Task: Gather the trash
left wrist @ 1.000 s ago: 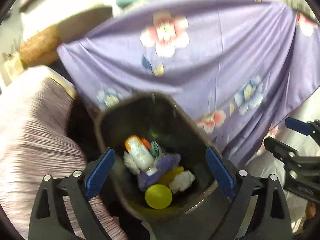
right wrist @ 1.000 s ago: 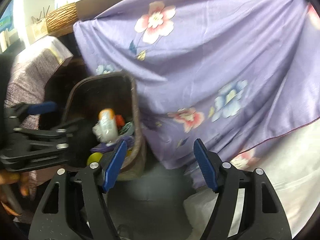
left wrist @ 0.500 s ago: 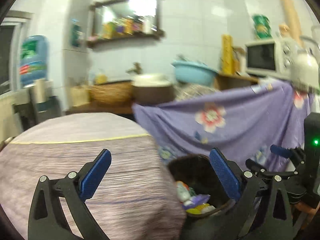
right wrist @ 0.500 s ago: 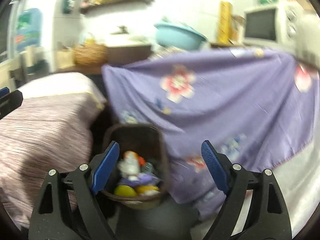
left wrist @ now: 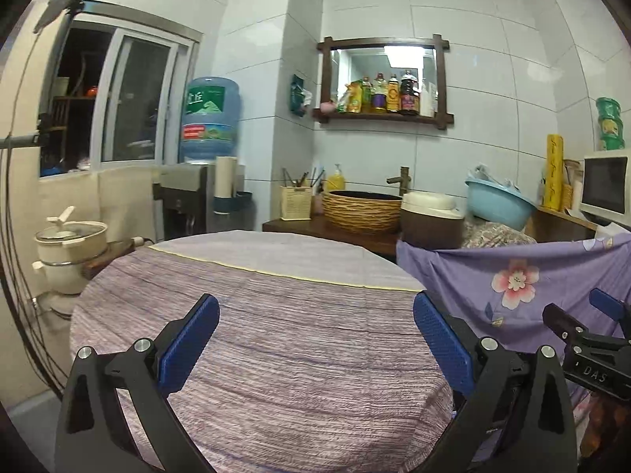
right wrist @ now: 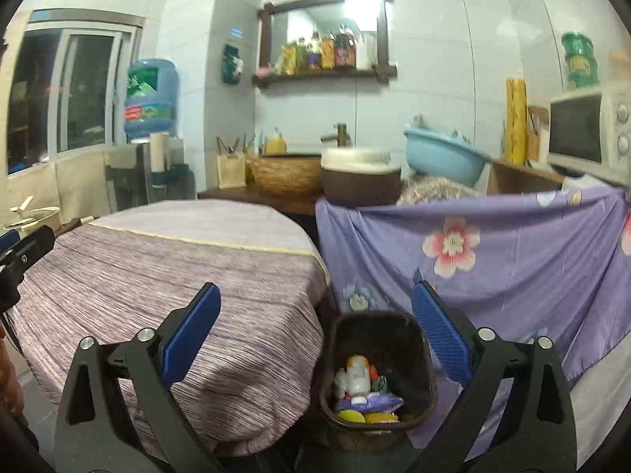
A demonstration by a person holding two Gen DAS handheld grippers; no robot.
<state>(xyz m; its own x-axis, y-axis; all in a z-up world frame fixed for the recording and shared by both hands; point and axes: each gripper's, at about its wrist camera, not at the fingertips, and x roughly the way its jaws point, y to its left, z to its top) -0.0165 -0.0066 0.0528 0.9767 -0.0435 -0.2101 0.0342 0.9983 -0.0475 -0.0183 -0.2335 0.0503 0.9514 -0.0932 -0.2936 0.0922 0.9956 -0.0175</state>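
A dark brown trash bin (right wrist: 428,354) stands on the floor between the round table and the draped counter. Inside it lie a white bottle (right wrist: 357,378), a yellow ball (right wrist: 351,416), purple wrapping and other scraps. My right gripper (right wrist: 315,315) hangs above and before the bin, its jaws still opening, with nothing between them. My left gripper (left wrist: 315,327) is open and empty over the striped purple tablecloth (left wrist: 299,354). The bin is hidden in the left wrist view. The right gripper's tool (left wrist: 591,351) shows at the right edge there.
A floral purple cloth (right wrist: 512,268) drapes the counter on the right. Behind stand a wicker basket (left wrist: 363,211), a brown pot with a white lid (left wrist: 430,220), a blue basin (left wrist: 499,205), a microwave (right wrist: 587,134) and a water dispenser (left wrist: 205,134). A cream pot (left wrist: 69,244) sits at the left.
Both grippers rose and tilted up from looking down into the bin to a level view of the room. The left one swung over the table. The right gripper's jaws widened.
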